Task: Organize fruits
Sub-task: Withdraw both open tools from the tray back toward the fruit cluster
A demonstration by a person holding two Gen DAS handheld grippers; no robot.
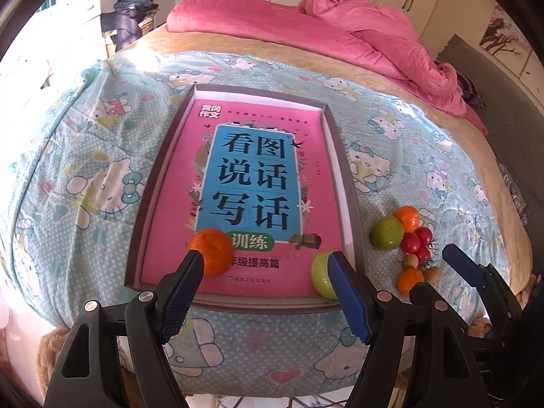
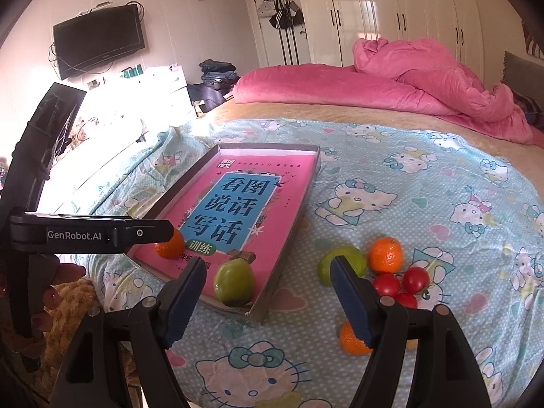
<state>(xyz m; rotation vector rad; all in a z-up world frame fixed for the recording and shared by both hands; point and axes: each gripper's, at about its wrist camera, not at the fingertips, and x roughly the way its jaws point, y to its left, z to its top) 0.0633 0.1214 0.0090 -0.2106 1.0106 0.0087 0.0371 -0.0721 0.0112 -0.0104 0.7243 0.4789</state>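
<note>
A shallow grey box [image 1: 343,156] lies on the cat-print bedspread [image 1: 102,170], with a pink book [image 1: 251,176] flat inside it. On the book's near end sit a mandarin [image 1: 212,251] at the left and a green apple [image 2: 234,284] at the right. Right of the box, on the spread, is a huddle of fruit: another green apple [image 1: 386,233], two mandarins [image 2: 386,255], cherry tomatoes [image 2: 414,278] and small kiwis [image 1: 409,261]. The left gripper [image 1: 265,268] hangs over the box's near end, jaws standing wide with nothing between them. The right gripper [image 2: 268,277] is likewise parted and empty.
</note>
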